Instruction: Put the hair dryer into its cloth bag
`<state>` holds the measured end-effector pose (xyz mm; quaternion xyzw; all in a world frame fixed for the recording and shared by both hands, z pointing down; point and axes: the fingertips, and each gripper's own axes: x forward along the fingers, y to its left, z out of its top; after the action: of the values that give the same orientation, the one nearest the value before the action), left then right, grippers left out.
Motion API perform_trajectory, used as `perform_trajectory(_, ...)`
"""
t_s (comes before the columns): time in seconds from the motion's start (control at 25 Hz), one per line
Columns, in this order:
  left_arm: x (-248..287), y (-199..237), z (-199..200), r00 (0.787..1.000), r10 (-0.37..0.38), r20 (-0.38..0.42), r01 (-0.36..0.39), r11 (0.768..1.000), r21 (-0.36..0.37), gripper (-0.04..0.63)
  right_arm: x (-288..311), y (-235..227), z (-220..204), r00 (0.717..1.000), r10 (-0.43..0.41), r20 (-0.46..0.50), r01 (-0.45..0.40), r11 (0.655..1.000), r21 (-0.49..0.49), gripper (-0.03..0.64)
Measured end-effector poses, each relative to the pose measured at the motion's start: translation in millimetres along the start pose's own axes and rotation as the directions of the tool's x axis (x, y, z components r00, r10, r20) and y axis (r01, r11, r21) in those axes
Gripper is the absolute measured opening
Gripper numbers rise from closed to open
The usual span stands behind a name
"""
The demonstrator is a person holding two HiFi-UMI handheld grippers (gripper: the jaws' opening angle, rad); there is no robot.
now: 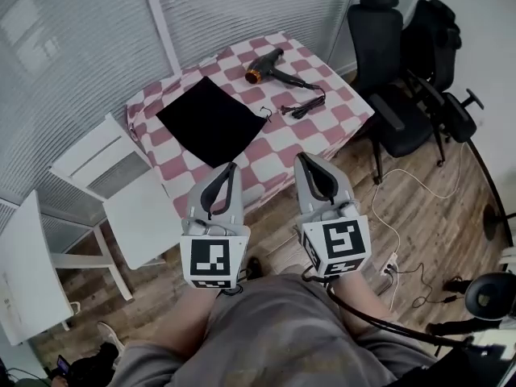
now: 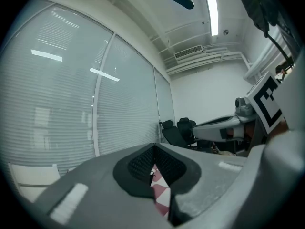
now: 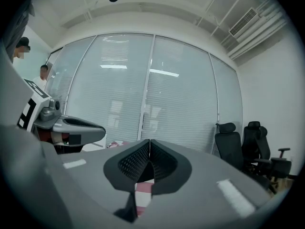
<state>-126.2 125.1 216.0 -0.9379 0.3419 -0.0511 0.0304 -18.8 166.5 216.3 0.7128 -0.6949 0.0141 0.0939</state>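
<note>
The black hair dryer [image 1: 270, 64] with an orange nozzle ring lies at the far side of the checked table [image 1: 278, 139], its cord [image 1: 305, 103] trailing toward the right edge. A flat black cloth bag [image 1: 213, 119] lies to its left on the same cloth. My left gripper [image 1: 232, 167] and right gripper [image 1: 302, 158] are side by side at the table's near edge, both shut and holding nothing, well short of the bag and dryer. In the left gripper view the jaws [image 2: 153, 149] meet at the tips; in the right gripper view the jaws [image 3: 149, 143] do too.
A white chair [image 1: 121, 192] stands left of the table, and black office chairs [image 1: 403, 79] stand to its right. Cables and a power strip [image 1: 389, 264] lie on the wooden floor. Frosted glass walls run behind the table.
</note>
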Motion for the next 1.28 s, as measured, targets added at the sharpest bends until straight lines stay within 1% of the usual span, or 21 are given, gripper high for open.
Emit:
perform_trajectory(0.12,15.6,1.0,-3.1,1.000,0.004,-0.007,-0.004,1.000,0.007,0.002,9.1,-12.2,-2.8,1.000,-0.002,0.003,0.002,1.000,0.006,0.031)
perform_trajectory(0.32,49.1,5.4,-19.4,0.998,0.029,-0.054,-0.028,1.000,0.012,0.002,35.8,-34.9,-13.9,1.000,0.025,0.003,-0.025,0.999,0.020,0.031)
perform_trajectory(0.48,83.8,7.4,-34.9,0.996,0.041,-0.082,-0.039,0.999,0.025,0.020,74.3,-55.7,-23.6,0.996,0.087,-0.007,-0.087,0.995,0.045,0.031)
perform_trajectory(0.64,116.3,12.0,-72.0,0.988,0.043,-0.146,-0.038,0.999,0.034,0.072,114.0,-72.7,-36.9,0.986,0.166,-0.022,-0.164,0.984,0.070,0.029)
perform_trajectory(0.72,126.1,15.6,-95.0,0.977,0.056,-0.207,-0.053,0.998,0.019,0.097,129.6,-76.1,-46.9,0.975,0.220,-0.040,-0.216,0.973,0.082,0.029)
perform_trajectory(0.84,138.3,20.6,-123.8,0.955,0.074,-0.288,-0.079,0.997,-0.007,0.101,149.5,-76.6,-67.3,0.951,0.297,-0.084,-0.289,0.952,0.098,0.029)
perform_trajectory(0.96,153.5,25.9,-147.4,0.937,0.072,-0.342,-0.081,0.997,-0.013,0.106,170.0,-74.6,-92.0,0.926,0.357,-0.123,-0.343,0.931,0.125,0.029)
perform_trajectory(1.04,162.4,30.0,-162.2,0.926,0.061,-0.371,-0.075,0.997,-0.024,0.113,182.7,-69.8,-105.1,0.912,0.390,-0.127,-0.368,0.915,0.166,0.029)
perform_trajectory(1.16,166.2,34.0,-189.1,0.899,0.046,-0.436,-0.067,0.997,-0.032,0.120,190.8,-59.2,-128.6,0.879,0.448,-0.163,-0.410,0.885,0.223,0.029)
perform_trajectory(1.28,166.7,36.7,-218.4,0.868,0.020,-0.497,-0.059,0.996,-0.063,0.121,192.4,-50.4,-151.5,0.846,0.492,-0.206,-0.436,0.861,0.262,0.029)
